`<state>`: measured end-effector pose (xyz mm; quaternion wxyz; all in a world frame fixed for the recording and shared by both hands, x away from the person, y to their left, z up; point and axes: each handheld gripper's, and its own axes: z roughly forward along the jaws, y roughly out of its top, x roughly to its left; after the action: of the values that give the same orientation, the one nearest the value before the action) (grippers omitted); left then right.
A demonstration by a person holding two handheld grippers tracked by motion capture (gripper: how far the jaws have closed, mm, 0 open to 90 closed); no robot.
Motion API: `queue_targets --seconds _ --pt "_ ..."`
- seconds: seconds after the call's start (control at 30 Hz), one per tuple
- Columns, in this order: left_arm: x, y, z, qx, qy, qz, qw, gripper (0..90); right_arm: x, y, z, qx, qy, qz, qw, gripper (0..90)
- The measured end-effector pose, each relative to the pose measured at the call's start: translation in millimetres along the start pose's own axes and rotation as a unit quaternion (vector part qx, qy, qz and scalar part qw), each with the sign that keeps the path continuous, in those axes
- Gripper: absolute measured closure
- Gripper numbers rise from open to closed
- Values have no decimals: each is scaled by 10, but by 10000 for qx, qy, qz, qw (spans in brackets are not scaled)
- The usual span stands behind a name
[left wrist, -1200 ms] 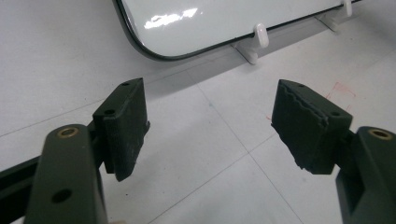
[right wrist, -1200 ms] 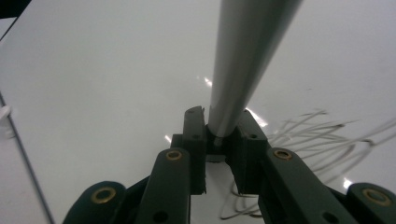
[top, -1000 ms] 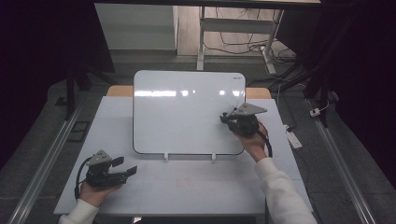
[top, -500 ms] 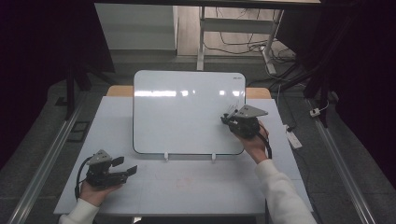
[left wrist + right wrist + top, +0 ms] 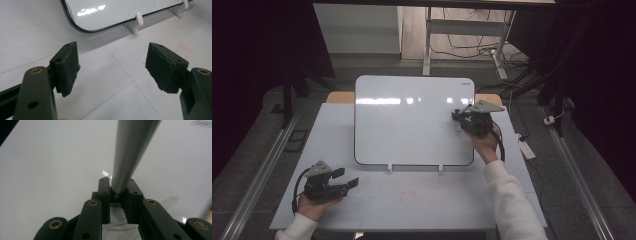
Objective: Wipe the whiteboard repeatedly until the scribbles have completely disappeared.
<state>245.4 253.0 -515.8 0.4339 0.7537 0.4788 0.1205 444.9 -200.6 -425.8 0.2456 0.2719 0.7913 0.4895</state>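
A white whiteboard stands tilted on two small white feet in the middle of the table. My right gripper is at the board's right part, with its jaws shut on a grey marker that points at the board's surface. Faint dark pen marks show on the board just below the gripper, and a dark scribble lies farther off. My left gripper rests near the table's front left corner. It is open, with nothing between its fingers.
The white table carries faint red marks in front of the board. The board's feet stick out at its lower edge. A wooden strip shows behind the board. A white power strip lies on the floor at the right.
The right gripper with the marker has shifted only slightly over the board's right part. The left gripper has kept still.
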Motion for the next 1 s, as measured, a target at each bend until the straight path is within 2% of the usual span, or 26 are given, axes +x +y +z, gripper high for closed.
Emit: queue_targets --seconds 0.1,0.13,0.17,0.2,0.23,0.3,0.33,0.4,0.47,0.5,0.6,0.63,0.7,0.77,0.8,0.9,1.0 --pt "12 0 8 10 0 -30 10000 274 19 -11 -4 44 -10 -133 9999 772" --pt "10 1 12 22 4 -15 10000 274 -86 11 -45 -86 -262 76 9996 772" --pt "6 1 12 27 -4 -16 10000 273 -138 19 -66 -151 -351 181 9991 772" --pt "-1 1 11 24 2 -8 10000 273 -138 19 -66 -151 -351 181 9991 772" --pt "-7 2 2 1 -3 1 10000 274 -235 26 -107 -230 -397 406 9981 772" --pt "-5 2 1 -8 -5 -6 10000 274 -226 21 -110 -204 -407 388 9982 772" --pt "1 3 5 -3 -2 -19 10000 274 -112 -7 -88 -22 -198 152 9997 772" --pt "9 4 14 18 -1 -24 10000 274 -4 -54 -66 111 -36 -65 9999 771" --pt "4 3 17 25 -9 -16 10000 274 24 -79 -67 149 -45 -214 9997 771" --pt "4 3 17 25 -9 -16 10000 274 -9 -72 -78 101 -94 -152 9998 772" --pt "-7 4 12 20 -4 0 10000 274 -180 -9 -134 -93 -481 158 9987 772" --pt "-9 4 10 11 -6 -3 10000 274 -180 -9 -134 -93 -481 158 9987 772" --pt "-7 4 8 2 4 -12 10000 274 -286 36 -172 -161 -704 248 9971 771" --pt "2 4 11 9 4 -15 10000 273 -327 43 -185 -182 -711 281 9969 772" --pt "6 2 11 7 7 -23 10000 274 -314 34 -187 -186 -738 202 9969 771" --pt "10 2 13 11 5 -29 10000 274 -336 44 -190 -204 -790 167 9965 772" --pt "9 2 13 12 1 -16 10000 273 -389 71 -193 -246 -838 205 9960 772"
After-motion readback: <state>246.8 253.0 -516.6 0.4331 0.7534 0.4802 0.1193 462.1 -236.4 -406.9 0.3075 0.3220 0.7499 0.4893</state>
